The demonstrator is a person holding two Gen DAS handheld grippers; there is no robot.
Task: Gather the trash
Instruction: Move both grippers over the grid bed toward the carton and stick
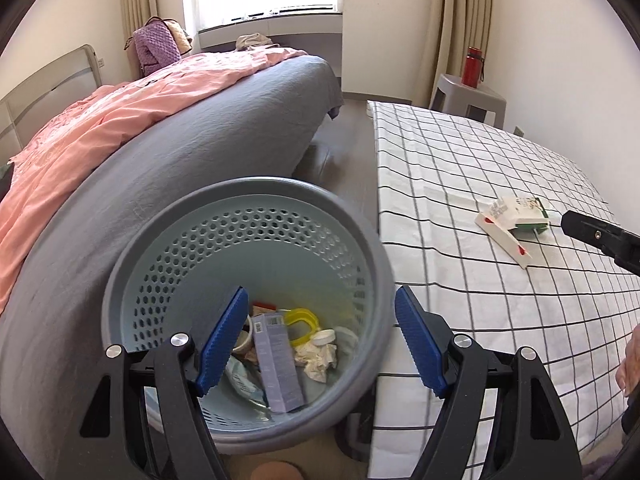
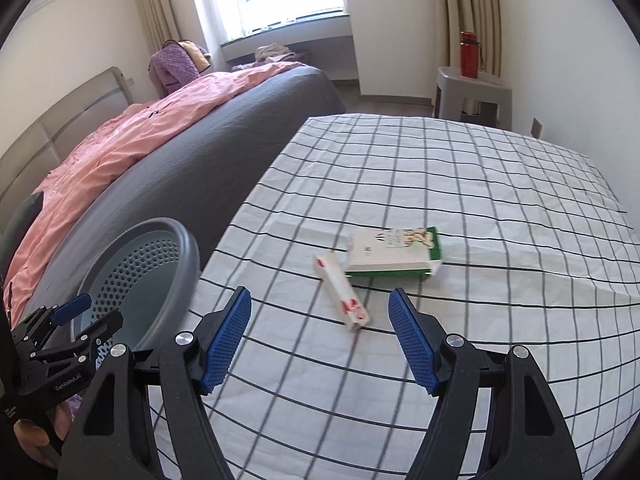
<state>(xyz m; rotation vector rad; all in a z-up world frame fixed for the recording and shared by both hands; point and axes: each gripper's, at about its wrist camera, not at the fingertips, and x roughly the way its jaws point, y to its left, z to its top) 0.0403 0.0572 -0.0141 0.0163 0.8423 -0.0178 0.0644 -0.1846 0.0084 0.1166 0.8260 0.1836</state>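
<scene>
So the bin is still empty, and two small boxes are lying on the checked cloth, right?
Not quite: the bin already holds trash, as the left wrist view shows. Two small boxes, one white and red and one green and white, do lie on the checked cloth.

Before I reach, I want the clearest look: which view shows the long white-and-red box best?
The right wrist view: the white-and-red box lies large and central. The left wrist view shows it small, far right.
</scene>
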